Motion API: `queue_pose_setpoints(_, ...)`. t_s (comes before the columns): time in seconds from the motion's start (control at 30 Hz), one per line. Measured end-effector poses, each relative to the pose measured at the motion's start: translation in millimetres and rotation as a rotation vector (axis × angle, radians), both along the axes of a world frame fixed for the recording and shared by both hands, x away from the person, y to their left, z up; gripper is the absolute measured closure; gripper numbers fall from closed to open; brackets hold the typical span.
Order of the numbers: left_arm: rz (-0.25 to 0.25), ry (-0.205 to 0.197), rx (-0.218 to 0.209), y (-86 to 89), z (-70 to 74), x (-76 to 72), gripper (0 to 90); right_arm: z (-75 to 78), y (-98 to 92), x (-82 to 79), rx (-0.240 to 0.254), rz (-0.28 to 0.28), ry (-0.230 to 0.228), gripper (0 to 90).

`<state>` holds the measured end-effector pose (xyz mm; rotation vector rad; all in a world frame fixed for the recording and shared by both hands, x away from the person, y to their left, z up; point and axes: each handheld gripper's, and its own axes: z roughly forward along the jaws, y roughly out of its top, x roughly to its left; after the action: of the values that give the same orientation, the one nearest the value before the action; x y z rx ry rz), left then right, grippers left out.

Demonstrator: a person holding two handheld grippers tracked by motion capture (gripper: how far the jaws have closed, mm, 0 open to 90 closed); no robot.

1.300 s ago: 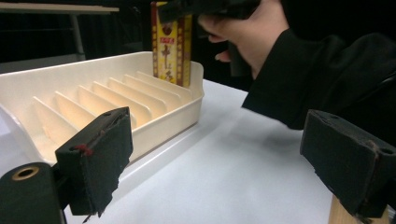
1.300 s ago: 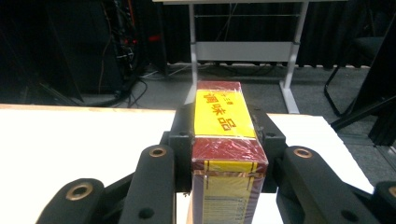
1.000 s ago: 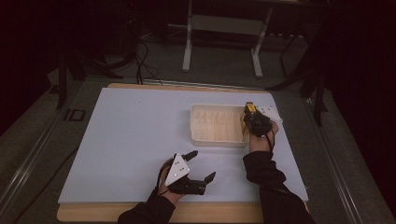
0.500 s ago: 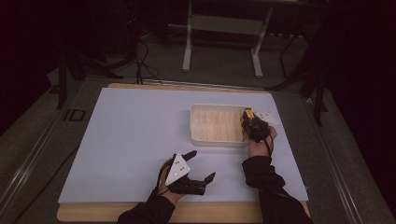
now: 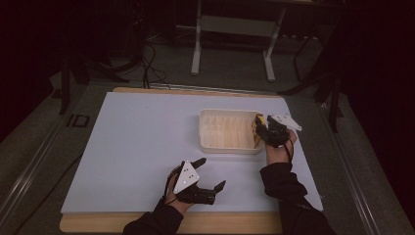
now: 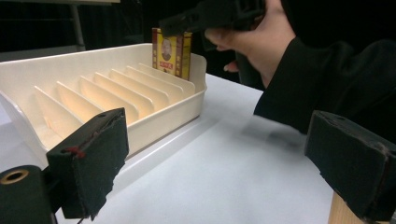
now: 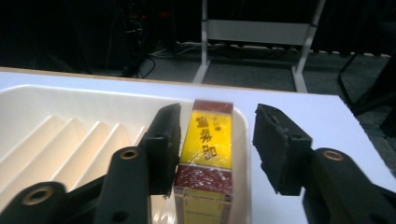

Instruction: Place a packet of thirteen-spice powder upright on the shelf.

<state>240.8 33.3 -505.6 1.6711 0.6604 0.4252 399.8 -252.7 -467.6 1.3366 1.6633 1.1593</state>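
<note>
A small yellow and dark red box [image 7: 208, 154] stands upright in the end slot at the right of a cream slotted tray [image 5: 225, 111]. My right gripper [image 7: 217, 140] is open around the box: its left pad lies against the box's side, and the right pad stands clear with a gap. In the high view the right gripper [image 5: 264, 128] sits over the tray's right end by the box [image 5: 259, 120]. My left gripper [image 5: 211, 173] rests open near the table's front edge, holding nothing. The left gripper view has the box [image 6: 171, 52] upright in the tray [image 6: 159, 116] past the wide-apart jaws.
The tray's other slots [image 7: 70, 140] hold nothing. A white mat [image 5: 137, 147] covers the table, with a wooden edge [image 5: 220, 223] at the front. A metal stand [image 5: 235, 24] and cables lie on the floor beyond.
My right hand and the box have shifted slightly nearer and lower at the tray's right end. The left gripper has not moved.
</note>
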Motion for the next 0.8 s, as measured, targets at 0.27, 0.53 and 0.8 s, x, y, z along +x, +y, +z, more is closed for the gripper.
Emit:
queue_pose_setpoints(0.27,-0.006,0.006,0.012,2.8,2.6,-1.1,7.3,19.1,-9.3,-17.4,0.015,0.078,-0.01,33.5)
queue_pose_setpoints(0.53,-0.015,0.008,0.033,2.9,5.6,-2.0,7.3,29.8,-13.5,-38.8,0.067,0.195,0.01,16.1)
queue_pose_setpoints(0.8,-0.025,0.005,0.05,3.6,5.2,-3.6,7.3,27.2,-13.8,-60.8,0.063,0.303,0.011,12.3)
